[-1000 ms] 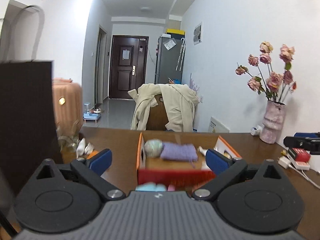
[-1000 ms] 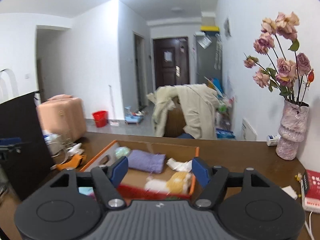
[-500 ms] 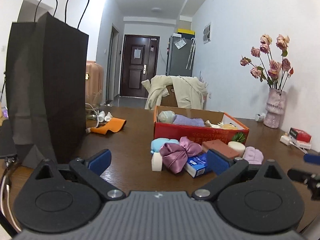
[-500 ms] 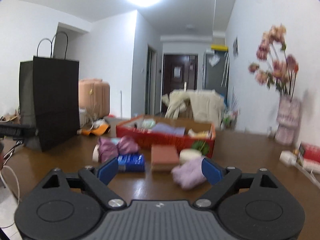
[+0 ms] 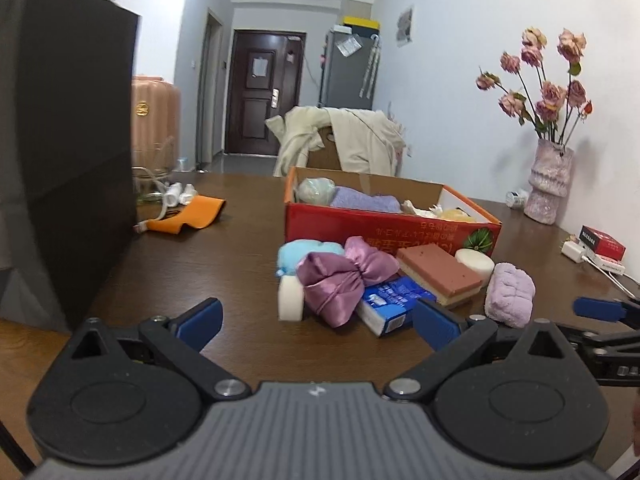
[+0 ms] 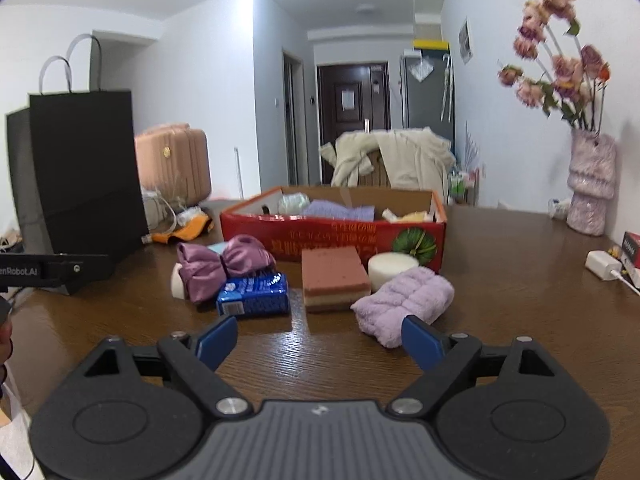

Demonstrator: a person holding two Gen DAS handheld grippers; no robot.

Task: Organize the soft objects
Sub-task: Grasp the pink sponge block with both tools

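Jaws of right gripper [image 6: 320,338] spread wide, just opened further, nothing between; pads low over brown wooden table [image 6: 500,280]. Left gripper [image 5: 316,318] likewise agape, empty. Landmark: red cardboard box [image 6: 332,236]. Just before its front wall: folded lilac towel [image 6: 404,300], pink layered sponge [image 6: 334,278], white round sponge [image 6: 392,268], blue tissue pack [image 6: 254,294], purple satin pouch [image 6: 224,266]. Inside box: lavender cloth [image 6: 340,210]. Left of box: black paper bag [image 6: 80,180].

Home: dining table [image 6: 500,280], fridge [image 5: 347,68], suitcase [image 6: 172,160], entrance door [image 5: 262,88].
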